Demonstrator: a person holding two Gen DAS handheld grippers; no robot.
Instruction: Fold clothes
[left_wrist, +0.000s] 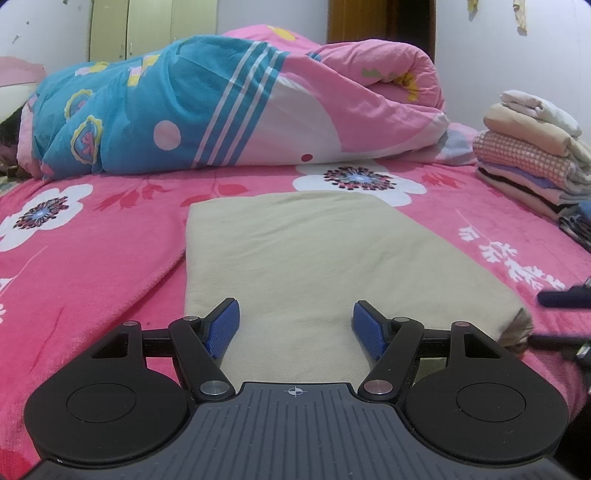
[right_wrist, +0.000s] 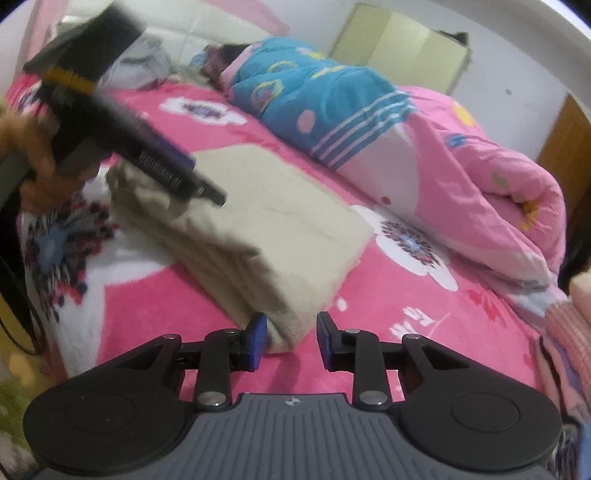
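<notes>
A folded beige garment (left_wrist: 295, 251) lies flat on the pink flowered bed cover (left_wrist: 92, 240). My left gripper (left_wrist: 295, 326) is open, its blue pads wide apart just over the garment's near edge, holding nothing. In the right wrist view the same garment (right_wrist: 258, 236) shows as a thick folded block. My right gripper (right_wrist: 290, 341) is open at the garment's near corner, with the corner between its pads. The left gripper (right_wrist: 122, 122) appears there blurred, above the garment's far end. The right gripper's tips (left_wrist: 565, 299) show at the left view's right edge.
A person lies under a rolled blue and pink quilt (left_wrist: 221, 110) across the back of the bed. A stack of folded clothes (left_wrist: 535, 158) stands at the right. A wooden door (right_wrist: 565, 147) and pale cupboards (right_wrist: 402, 44) stand behind.
</notes>
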